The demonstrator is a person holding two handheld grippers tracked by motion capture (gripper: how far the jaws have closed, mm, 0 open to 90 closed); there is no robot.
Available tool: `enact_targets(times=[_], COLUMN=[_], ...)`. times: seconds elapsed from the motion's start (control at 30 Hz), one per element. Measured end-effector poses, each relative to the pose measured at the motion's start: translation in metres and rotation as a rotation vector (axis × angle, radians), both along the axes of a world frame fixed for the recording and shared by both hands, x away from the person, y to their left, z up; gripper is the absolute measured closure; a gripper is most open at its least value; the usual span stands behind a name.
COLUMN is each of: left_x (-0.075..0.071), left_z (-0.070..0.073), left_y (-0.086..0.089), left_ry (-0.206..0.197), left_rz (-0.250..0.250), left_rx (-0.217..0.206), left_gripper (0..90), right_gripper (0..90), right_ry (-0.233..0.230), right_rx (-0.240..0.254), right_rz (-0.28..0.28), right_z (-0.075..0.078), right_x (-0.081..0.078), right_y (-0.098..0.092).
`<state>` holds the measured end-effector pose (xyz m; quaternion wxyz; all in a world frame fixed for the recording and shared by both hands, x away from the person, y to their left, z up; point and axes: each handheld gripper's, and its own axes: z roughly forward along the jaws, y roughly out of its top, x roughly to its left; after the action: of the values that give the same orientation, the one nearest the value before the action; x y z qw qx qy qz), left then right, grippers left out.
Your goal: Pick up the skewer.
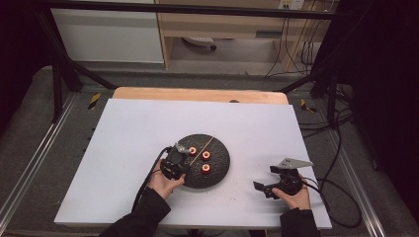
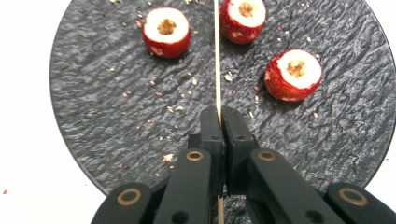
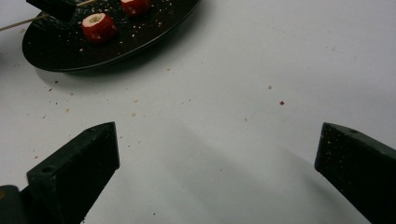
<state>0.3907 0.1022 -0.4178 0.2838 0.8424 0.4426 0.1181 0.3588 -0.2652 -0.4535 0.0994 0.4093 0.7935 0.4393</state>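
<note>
- No brand, label or writing could be read on anything in the three views.
- The skewer [image 2: 216,70] was a thin, pale wooden stick, straight and bare along the length that showed.
- In the left gripper view it ran from between the jaws up across the plate [image 2: 93,116], passing between two of the fruit pieces.
- In the high view the skewer [image 1: 203,147] lay slantwise over the plate [image 1: 220,170], its far tip reaching the plate's far rim.
- The left gripper [image 2: 219,114] was clenched on the skewer, its two black jaws pressed together with the stick pinched between their tips.
- That gripper [image 1: 179,154] sat over the near left part of the plate, held in the person's left hand [image 1: 165,183].
- The plate was round, dark and rough-textured, dotted with pale crumbs, and stood near the middle of the white table [image 1: 128,143].
- Three fruit pieces lay on it, each red-skinned with a white cut top and a hollowed brownish core: one left of the skewer [image 2: 166,31], two right of it [image 2: 243,14] [image 2: 293,74].
- None of the three touched the skewer or each other.
- The right gripper [image 3: 217,158] was released, its jaws wide apart over bare table with nothing between them.
- It [image 1: 269,185] rested on the table, right of the plate and well apart from it, in the right hand [image 1: 295,196].
</note>
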Motion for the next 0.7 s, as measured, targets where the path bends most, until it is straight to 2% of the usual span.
enact_targets(times=[0.27, 0.33, 0.57, 0.7], left_x=[-0.006, -0.009, -0.015, -0.020], left_z=[0.009, 0.011, 0.014, 0.015], left_y=[0.010, 0.017, 0.034, 0.047], left_ry=[-0.067, -0.084, -0.119, -0.151], left_rz=[-0.009, -0.026, -0.069, -0.073], left_rx=[-0.025, -0.053, -0.096, -0.116], left_gripper=[88.2, 88.2, 88.3, 88.3], right_gripper=[0.5, 0.5, 0.5, 0.5], right_ry=[0.000, 0.000, 0.003, 0.008], right_rx=[0.000, 0.000, -0.001, 0.001], right_rz=[-0.003, -0.003, -0.006, -0.008], right_z=[0.000, 0.001, 0.001, 0.002], right_x=[0.000, 0.000, -0.001, -0.001], right_y=[0.000, 0.000, 0.000, 0.001])
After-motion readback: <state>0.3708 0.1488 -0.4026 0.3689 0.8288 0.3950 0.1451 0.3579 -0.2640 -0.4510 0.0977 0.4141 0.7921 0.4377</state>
